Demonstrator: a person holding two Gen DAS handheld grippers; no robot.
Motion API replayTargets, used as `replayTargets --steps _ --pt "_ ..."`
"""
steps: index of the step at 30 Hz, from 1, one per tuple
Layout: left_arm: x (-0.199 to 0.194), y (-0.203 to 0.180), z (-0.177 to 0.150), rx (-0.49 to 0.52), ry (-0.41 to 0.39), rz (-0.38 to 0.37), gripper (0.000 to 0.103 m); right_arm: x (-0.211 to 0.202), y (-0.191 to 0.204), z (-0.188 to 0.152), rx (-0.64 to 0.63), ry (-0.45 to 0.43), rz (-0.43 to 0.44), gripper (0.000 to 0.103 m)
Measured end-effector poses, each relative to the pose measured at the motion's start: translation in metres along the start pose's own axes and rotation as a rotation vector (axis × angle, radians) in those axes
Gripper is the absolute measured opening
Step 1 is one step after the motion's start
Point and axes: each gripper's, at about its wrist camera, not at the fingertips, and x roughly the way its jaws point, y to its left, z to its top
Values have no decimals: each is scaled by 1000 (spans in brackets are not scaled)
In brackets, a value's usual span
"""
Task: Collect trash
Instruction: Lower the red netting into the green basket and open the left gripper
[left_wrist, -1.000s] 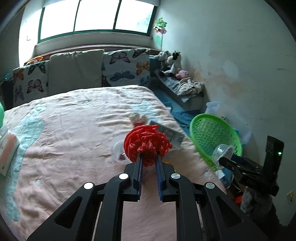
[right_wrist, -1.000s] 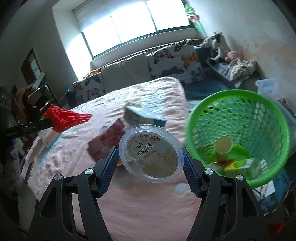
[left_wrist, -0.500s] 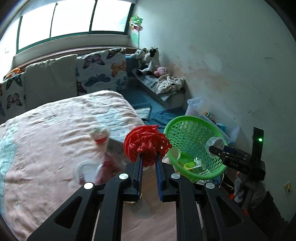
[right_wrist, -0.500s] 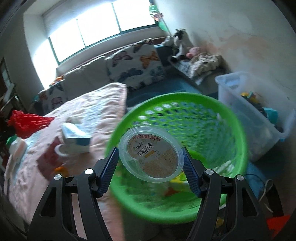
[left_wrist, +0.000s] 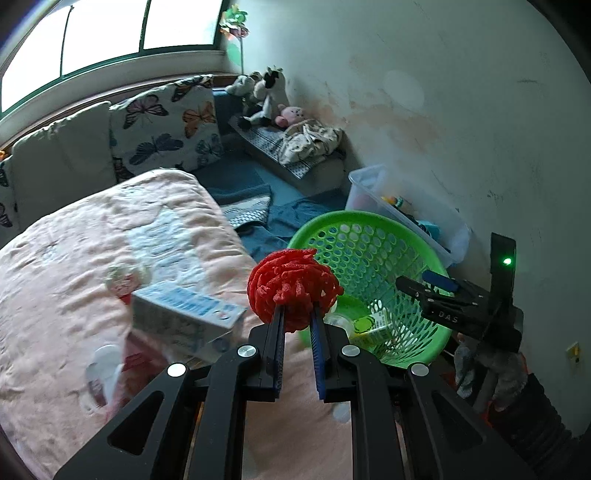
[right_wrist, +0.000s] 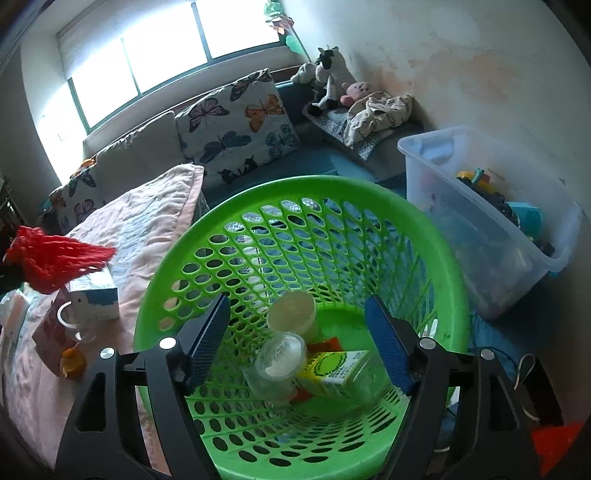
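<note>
Red mesh (left_wrist: 291, 288) sits pinched in my left gripper (left_wrist: 298, 325) while my right gripper (right_wrist: 297, 321), jaws just opened and empty, hangs over the basket (right_wrist: 369, 195)

Left wrist cam looks down over the bed edge (left_wrist: 110, 236) toward the green basket (left_wrist: 369, 236). Right wrist cam hangs close above that basket (right_wrist: 295, 184), looking in. Both catch the butterfly pillow (left_wrist: 166, 125).
</note>
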Motion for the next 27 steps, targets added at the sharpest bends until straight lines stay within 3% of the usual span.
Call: replayTargets --steps 22,27 --pt "81 -50 -6 39 126 -93 15 -54 -5 -19 0 -55 15 82" --pt "90 -54 -10 34 136 -103 21 -59 -6 -23 9 -60 19 82"
